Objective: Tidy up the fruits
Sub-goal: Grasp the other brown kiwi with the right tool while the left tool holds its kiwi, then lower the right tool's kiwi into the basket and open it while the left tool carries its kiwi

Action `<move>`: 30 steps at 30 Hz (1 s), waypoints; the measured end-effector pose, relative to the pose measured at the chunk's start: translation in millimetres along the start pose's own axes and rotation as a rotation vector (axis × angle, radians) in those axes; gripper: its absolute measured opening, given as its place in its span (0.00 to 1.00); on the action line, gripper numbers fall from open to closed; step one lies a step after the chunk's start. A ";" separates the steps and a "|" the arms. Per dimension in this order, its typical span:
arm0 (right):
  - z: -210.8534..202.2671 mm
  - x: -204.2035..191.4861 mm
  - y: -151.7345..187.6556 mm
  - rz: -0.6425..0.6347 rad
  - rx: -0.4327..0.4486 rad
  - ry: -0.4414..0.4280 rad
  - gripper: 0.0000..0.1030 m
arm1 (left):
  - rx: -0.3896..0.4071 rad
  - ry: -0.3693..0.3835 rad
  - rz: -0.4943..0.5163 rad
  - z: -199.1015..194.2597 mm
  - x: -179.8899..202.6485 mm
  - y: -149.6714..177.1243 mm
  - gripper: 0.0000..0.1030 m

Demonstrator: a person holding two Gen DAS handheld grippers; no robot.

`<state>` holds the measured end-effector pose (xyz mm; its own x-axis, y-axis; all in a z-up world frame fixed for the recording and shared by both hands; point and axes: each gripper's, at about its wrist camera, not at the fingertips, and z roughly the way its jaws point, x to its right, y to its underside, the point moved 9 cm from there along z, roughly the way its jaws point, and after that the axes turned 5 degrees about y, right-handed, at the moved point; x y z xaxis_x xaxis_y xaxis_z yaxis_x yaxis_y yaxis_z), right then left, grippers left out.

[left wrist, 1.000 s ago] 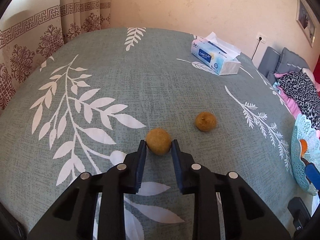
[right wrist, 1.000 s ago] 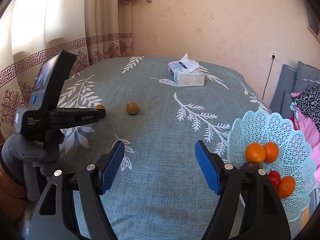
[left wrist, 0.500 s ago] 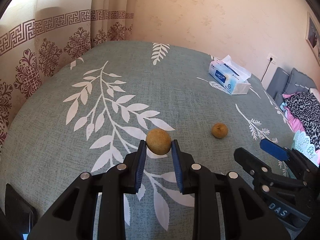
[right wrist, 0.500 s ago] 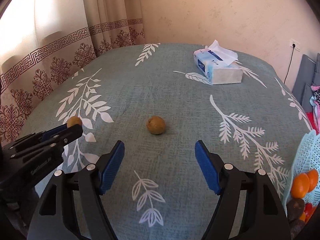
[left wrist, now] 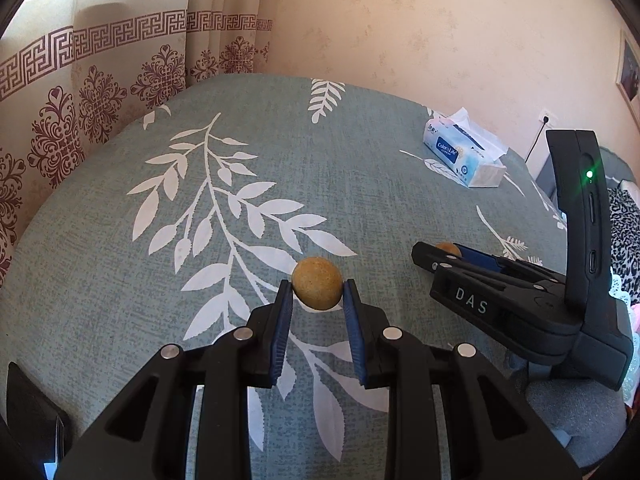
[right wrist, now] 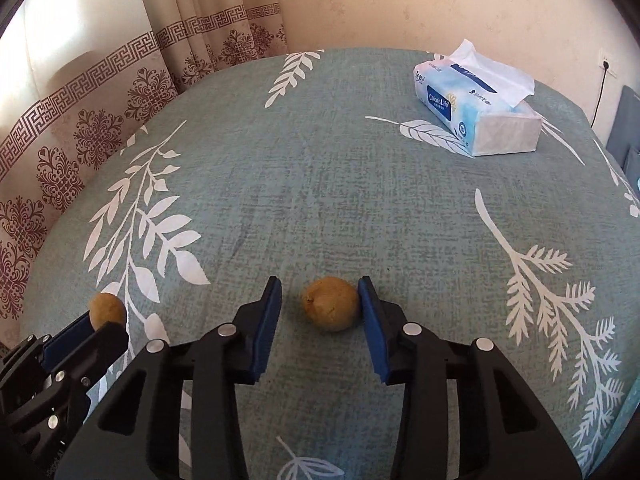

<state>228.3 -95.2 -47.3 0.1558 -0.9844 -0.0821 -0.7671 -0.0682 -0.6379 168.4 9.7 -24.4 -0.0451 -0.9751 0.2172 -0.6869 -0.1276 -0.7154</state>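
1. Brown round fruit is clamped at the very tips of the left gripper. Jaws are nearly together, both blue pads pressing its sides. The fruit sits at the pad ends, not deep between them.
2. Risk, left: with a tip-only hold on a round body, a quick swing toward the basket could squeeze it out forward. It would likely roll across the green leaf-print tablecloth.
3. Second brown fruit, the one with a stem dimple, lies on the cloth between the jaws of the right gripper. These jaws have just been closing, with this fruit between them.
4. Right jaws now stand partly open. The right pad looks to be touching the fruit or just about; a clear gap shows between the fruit and the left pad. Not gripped yet.
5. Risk, right: off-centre closing means one pad pushes first and could roll the fruit sideways or forward out of the jaws. Lifting before both pads seat would drop it.
6. Tissue box sits well ahead of the right jaws, clear of both grippers. The basket is not in view now.
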 end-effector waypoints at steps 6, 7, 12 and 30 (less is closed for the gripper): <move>-8.2 10.7 6.4 0.042 -0.017 -0.003 0.28 | -0.001 0.001 0.000 -0.1 -0.9 0.5 0.25; -11.0 11.8 7.8 0.047 -0.016 -0.003 0.28 | -0.001 0.001 0.002 0.0 -0.5 0.6 0.25; -33.1 15.7 15.7 0.069 0.000 -0.019 0.28 | 0.003 0.011 0.014 -1.4 3.6 1.3 0.25; -140.2 45.4 50.7 0.122 0.118 -0.028 0.28 | 0.007 0.107 0.078 -9.2 38.5 14.6 0.25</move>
<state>109.2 -166.2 24.1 0.0841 -0.9792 -0.1847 -0.7034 0.0730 -0.7070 149.9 -28.1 -20.3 -0.1755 -0.9574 0.2294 -0.6729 -0.0534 -0.7378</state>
